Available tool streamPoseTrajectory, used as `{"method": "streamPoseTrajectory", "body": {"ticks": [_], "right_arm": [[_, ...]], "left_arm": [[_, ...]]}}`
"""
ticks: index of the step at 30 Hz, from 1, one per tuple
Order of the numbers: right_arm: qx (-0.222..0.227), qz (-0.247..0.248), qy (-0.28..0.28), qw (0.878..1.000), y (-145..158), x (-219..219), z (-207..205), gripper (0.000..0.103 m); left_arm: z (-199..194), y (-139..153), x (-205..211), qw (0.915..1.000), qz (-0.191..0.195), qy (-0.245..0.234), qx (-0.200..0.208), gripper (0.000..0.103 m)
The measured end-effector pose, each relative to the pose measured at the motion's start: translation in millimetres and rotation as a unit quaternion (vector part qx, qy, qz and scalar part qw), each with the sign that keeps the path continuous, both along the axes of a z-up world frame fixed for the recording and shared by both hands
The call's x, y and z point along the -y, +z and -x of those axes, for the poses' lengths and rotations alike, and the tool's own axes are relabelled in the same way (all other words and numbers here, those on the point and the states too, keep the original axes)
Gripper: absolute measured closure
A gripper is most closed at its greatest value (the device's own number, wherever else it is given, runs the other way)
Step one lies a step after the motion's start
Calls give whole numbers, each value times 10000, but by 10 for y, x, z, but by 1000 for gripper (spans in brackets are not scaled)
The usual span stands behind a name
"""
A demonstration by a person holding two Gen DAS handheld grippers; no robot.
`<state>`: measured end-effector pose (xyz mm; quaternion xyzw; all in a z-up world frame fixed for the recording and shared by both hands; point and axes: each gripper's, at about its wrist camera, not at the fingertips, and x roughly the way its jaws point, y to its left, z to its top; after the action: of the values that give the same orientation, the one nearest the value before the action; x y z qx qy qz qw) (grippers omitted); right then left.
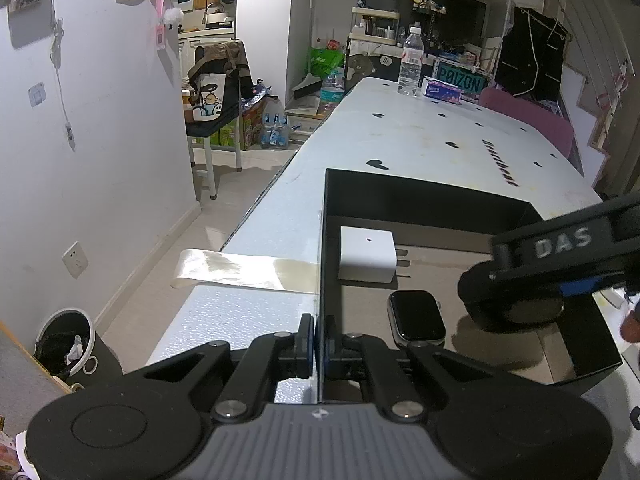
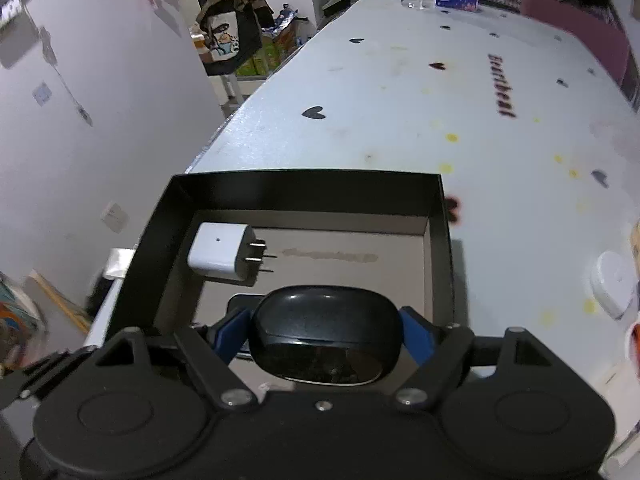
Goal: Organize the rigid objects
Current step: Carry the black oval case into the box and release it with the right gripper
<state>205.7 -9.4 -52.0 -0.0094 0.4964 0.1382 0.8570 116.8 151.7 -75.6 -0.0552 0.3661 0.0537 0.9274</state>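
Note:
A black open box [image 1: 424, 196] [image 2: 304, 184] sits at the near left corner of the white table. Inside lie a white plug adapter [image 1: 366, 254] [image 2: 222, 256] and a dark smartwatch body [image 1: 416, 316]; in the right wrist view the watch [image 2: 240, 302] is mostly hidden. My left gripper [image 1: 319, 340] is shut on the box's left wall. My right gripper [image 2: 326, 332] is shut on a glossy black earbud case [image 2: 324, 340] and holds it over the box's near right part. It also shows in the left wrist view [image 1: 516, 300].
A white round object [image 2: 614, 284] lies on the table right of the box. A water bottle [image 1: 411, 62] and a tissue pack [image 1: 442, 90] stand at the table's far end. A strip of tape [image 1: 240, 270] hangs off the left edge. A bin [image 1: 64, 340] stands on the floor.

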Motion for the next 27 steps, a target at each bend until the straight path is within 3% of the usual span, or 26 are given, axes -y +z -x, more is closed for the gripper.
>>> {"method": "streamPoseTrajectory", "body": {"ticks": [9, 27], "right_arm": [[-4, 269, -56, 9996, -53, -100, -66, 22], [197, -481, 47, 9986, 321, 330, 281, 19]], "left_arm": [[-3, -3, -3, 10000, 10, 0, -1, 99], [-2, 0, -8, 10000, 11, 1, -2, 99]]}}
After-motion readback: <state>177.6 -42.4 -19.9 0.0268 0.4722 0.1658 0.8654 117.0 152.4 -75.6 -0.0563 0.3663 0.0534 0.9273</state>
